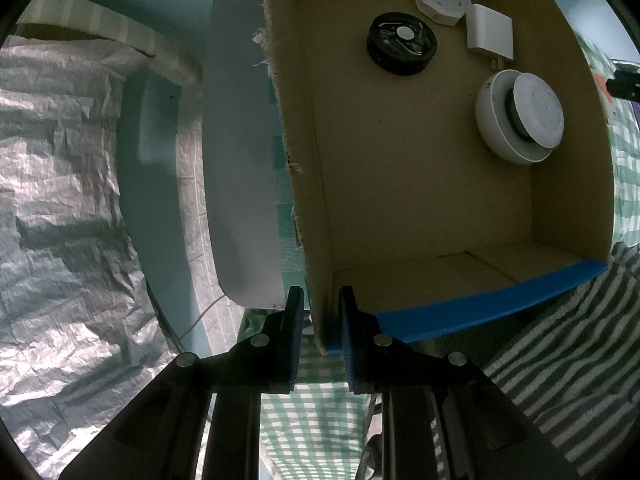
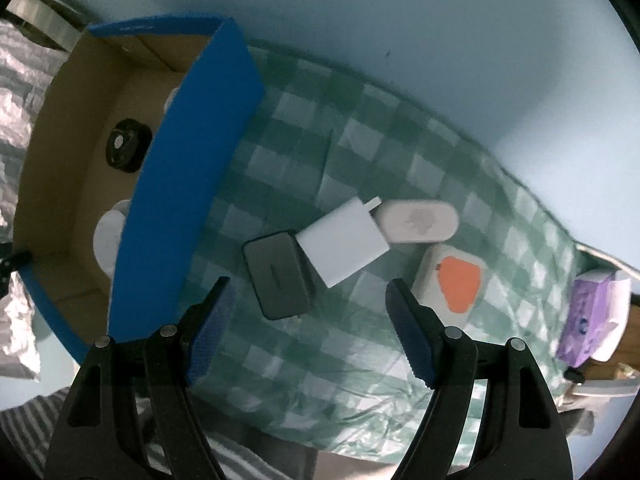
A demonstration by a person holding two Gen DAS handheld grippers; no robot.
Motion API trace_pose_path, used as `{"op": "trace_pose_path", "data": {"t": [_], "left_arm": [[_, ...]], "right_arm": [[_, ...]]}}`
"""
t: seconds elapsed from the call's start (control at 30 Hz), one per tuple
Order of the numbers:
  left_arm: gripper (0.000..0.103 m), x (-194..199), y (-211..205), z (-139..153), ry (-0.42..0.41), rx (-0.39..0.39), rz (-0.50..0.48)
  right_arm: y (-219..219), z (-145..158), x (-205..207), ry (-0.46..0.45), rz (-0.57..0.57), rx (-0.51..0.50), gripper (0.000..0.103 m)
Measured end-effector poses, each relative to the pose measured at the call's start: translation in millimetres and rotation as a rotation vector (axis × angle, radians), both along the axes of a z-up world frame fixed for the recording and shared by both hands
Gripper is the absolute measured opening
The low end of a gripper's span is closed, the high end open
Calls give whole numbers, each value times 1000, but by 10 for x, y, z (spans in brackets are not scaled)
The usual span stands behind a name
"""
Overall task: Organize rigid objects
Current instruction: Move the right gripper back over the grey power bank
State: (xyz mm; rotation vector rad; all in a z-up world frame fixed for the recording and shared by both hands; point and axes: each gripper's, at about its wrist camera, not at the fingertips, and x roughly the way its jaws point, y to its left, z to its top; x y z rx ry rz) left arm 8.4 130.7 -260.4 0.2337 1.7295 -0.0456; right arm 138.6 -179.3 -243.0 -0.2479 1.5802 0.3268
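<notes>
My left gripper [image 1: 320,316] is shut on the near corner of the cardboard box's wall [image 1: 308,216]. Inside the box lie a black round fan [image 1: 401,43], a white hexagonal case [image 1: 442,0], a white charger [image 1: 490,32] and a white round device [image 1: 520,116]. My right gripper [image 2: 310,308] is open and empty above the checked cloth [image 2: 360,140]. Just beyond its fingers lie a dark grey box [image 2: 278,274], a white charger [image 2: 344,242], a white oval case [image 2: 418,220] and a white case with an orange patch [image 2: 454,280].
The box has a blue outside [image 2: 192,176] and stands left of the loose items. A purple tissue pack [image 2: 592,316] lies at the far right. Silver crinkled sheeting [image 1: 60,200] and a grey panel [image 1: 240,160] are left of the box. A striped cloth [image 1: 560,360] lies near.
</notes>
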Motion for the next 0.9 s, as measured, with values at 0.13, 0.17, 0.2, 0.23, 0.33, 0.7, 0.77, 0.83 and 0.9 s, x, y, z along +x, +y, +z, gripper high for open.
{"op": "trace_pose_path", "data": {"t": [0.13, 0.17, 0.2, 0.23, 0.33, 0.7, 0.77, 0.83, 0.9], "left_arm": [[17, 2, -4, -4, 0, 1, -1], [17, 4, -4, -5, 0, 1, 0], [17, 3, -3, -4, 0, 1, 1], [17, 1, -6, -2, 0, 1, 1], [17, 0, -8, 1, -1, 2, 2], [17, -10, -5, 7, 0, -1, 13], [17, -11, 4, 6, 1, -1, 13], [17, -13, 9, 0, 2, -2, 13], [17, -11, 13, 0, 3, -4, 14]], "right_arm": [[45, -163, -59, 38, 10, 13, 78], [68, -193, -80, 45, 15, 16, 78], [89, -232, -98, 53, 21, 17, 78], [112, -273, -116, 63, 28, 18, 78], [170, -407, -151, 94, 36, -1, 78], [272, -725, -113, 128, 3, -6, 68], [330, -720, -145, 153, 30, 11, 64], [375, -724, -142, 157, 43, 24, 63], [382, -743, -91, 138, 22, 9, 63]]}}
